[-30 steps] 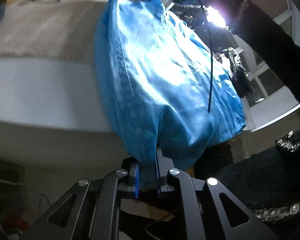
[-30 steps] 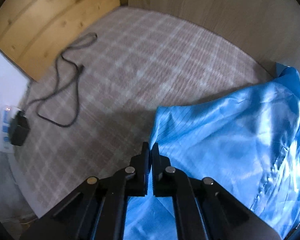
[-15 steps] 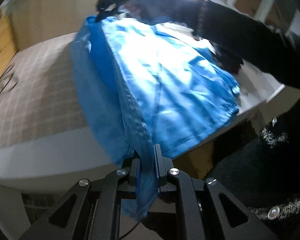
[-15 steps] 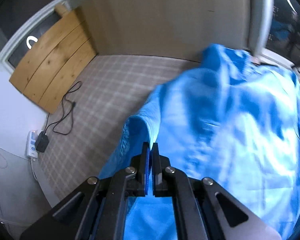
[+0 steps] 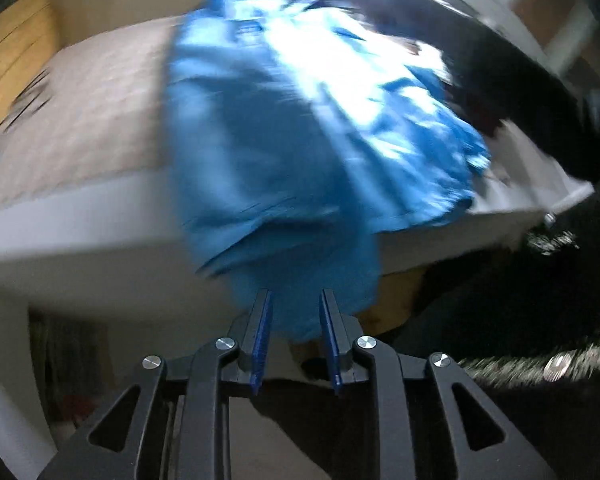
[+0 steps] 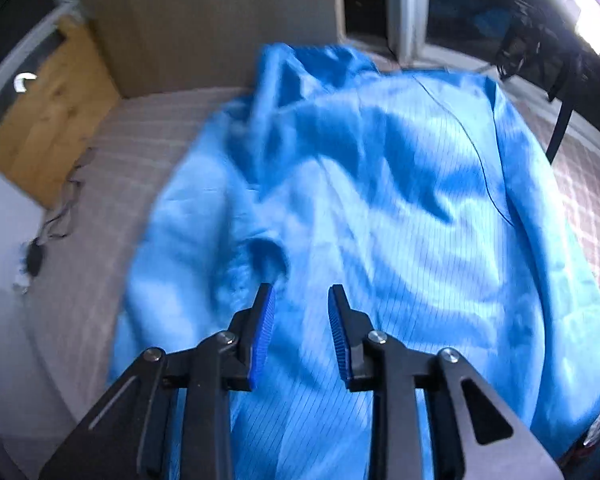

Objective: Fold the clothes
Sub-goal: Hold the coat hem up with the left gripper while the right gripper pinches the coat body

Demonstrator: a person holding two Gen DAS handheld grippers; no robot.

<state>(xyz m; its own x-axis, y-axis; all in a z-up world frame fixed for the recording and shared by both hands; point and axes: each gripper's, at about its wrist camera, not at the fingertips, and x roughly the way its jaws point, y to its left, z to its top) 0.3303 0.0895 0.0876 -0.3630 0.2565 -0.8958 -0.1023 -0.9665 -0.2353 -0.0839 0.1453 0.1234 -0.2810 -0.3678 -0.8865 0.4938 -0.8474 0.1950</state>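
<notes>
Both your grippers let go since half a second ago: the left gripper (image 5: 293, 308) and right gripper (image 6: 301, 304) were each clamped on blue cloth, now both sets of jaws stand wide apart with nothing between the pads. The blue garment (image 6: 380, 220) has dropped out of the air and lies spread on the plaid-covered bed (image 5: 92, 120), its near hem hanging over the white bed edge just ahead of your left fingertips. One garment only: shiny blue fabric with a fine dark pinstripe grid, heavily wrinkled, one gathered cuff (image 6: 260, 256) lying just ahead of your right gripper. Left view is motion-blurred. One black cable (image 6: 60, 208) lies on the bed by the wooden headboard (image 6: 56, 112), well apart from the garment.
</notes>
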